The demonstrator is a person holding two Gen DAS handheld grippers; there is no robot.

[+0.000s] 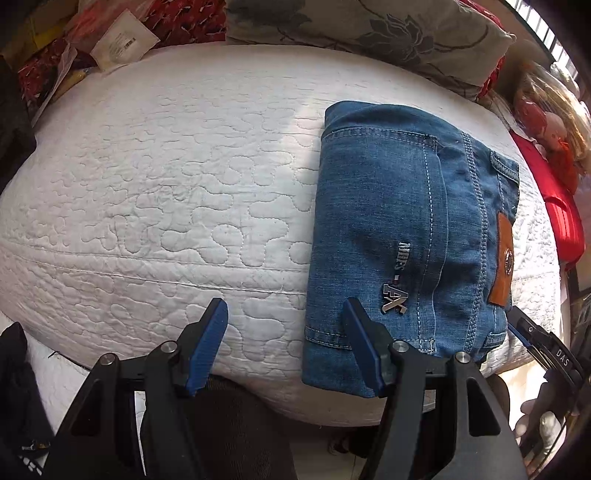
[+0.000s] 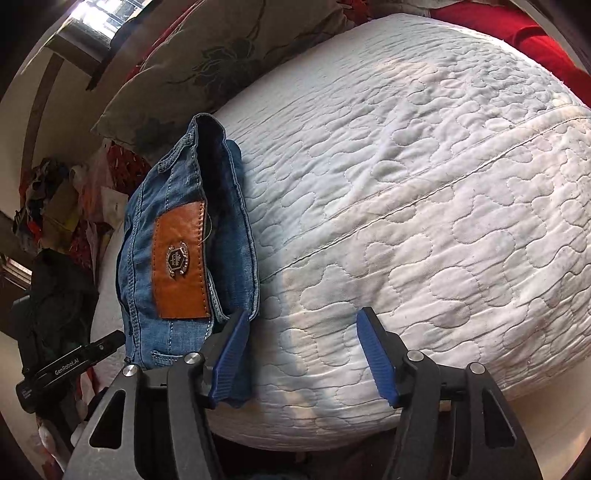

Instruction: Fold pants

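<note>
The blue jeans (image 1: 402, 236) lie folded into a compact rectangle on the white quilted mattress (image 1: 166, 192), back pocket and brown leather patch (image 1: 503, 258) facing up. My left gripper (image 1: 284, 325) is open and empty at the mattress's near edge, its right finger over the jeans' near left corner. In the right wrist view the jeans (image 2: 177, 254) sit at left, waistband end toward me. My right gripper (image 2: 303, 332) is open and empty, its left finger beside the jeans' near corner. The right gripper's tip also shows in the left wrist view (image 1: 532, 336).
A floral pillow (image 1: 388, 33) lies at the far side of the mattress (image 2: 424, 206). Red bedding (image 1: 561, 218) and clutter lie on the right, papers and red fabric (image 1: 110, 40) at the far left. Dark clothes (image 2: 55, 295) hang beyond the jeans.
</note>
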